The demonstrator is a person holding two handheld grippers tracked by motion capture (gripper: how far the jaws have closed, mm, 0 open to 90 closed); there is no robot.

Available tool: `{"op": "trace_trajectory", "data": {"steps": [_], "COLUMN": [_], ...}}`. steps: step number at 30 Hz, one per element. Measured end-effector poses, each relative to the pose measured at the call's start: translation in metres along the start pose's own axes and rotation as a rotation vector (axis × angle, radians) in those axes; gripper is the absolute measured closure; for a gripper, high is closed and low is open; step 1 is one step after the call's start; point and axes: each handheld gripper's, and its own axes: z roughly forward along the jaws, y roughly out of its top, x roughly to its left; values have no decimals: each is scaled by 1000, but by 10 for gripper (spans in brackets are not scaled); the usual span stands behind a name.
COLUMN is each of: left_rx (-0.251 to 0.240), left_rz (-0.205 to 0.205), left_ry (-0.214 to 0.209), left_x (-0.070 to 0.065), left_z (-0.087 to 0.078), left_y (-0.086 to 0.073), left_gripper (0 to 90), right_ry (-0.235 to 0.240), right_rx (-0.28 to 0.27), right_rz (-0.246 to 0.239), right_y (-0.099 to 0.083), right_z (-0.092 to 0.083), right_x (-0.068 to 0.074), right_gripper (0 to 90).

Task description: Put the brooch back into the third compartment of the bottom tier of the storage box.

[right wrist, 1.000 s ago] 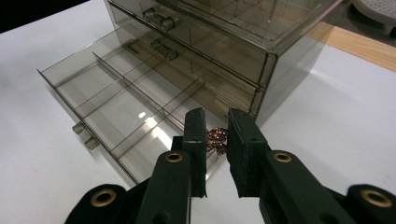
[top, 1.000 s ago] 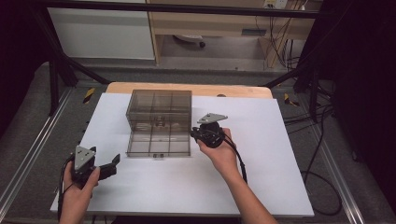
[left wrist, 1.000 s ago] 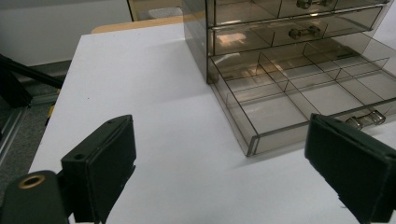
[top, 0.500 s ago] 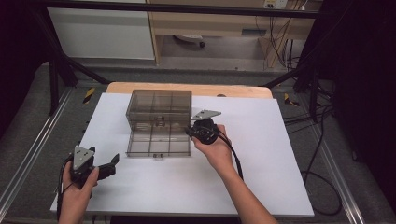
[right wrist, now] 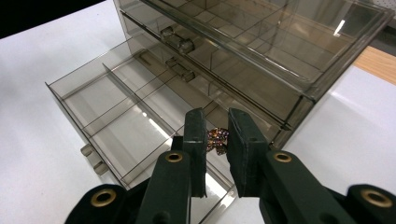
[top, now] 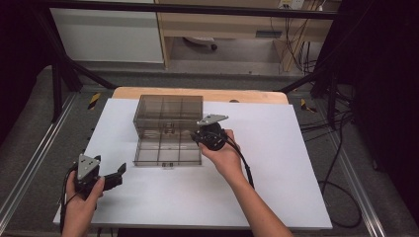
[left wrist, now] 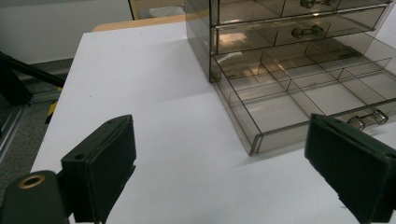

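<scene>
This is a lab or research workroom set up as a recording bench, not a home. A white rectangular sheet covers a light wooden tabletop whose edge shows at twelve o'clock. Black metal frame struts angle down at ten and two o'clock, and grey aluminium rails run along the grey carpeted floor at nine and three o'clock. Bundles of black loose cables trail across the floor at three o'clock and hang at one o'clock. Beyond the table at twelve o'clock stand a white flat cabinet panel and a pale wooden desk.
</scene>
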Motion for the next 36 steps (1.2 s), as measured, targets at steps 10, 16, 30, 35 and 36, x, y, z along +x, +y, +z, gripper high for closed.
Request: {"op": "trace_trajectory", "data": {"steps": [10,16,30,35,36], "left_rx": [1,5,8,10,10], "left_rz": [-1,1,3,6,6], "left_ry": [-2,-3,-3,-8,-8], "left_x": [0,0,0,0,0], "left_z": [0,1,0,1,1], "left_y": [0,0,0,0,0], "left_gripper": [91,91,91,91,91], "right_ry": [3,4,17,22,23], "right_rx": [14,19,31,37,39], "right_rz": [-6,-5,-8,-15,-15], "right_y": [0,0,0,-1,-1], "right_z": [6,8,12,15,16], "right_x": [1,1,5,7,7], "right_gripper": [776,775,775,775,775]}}
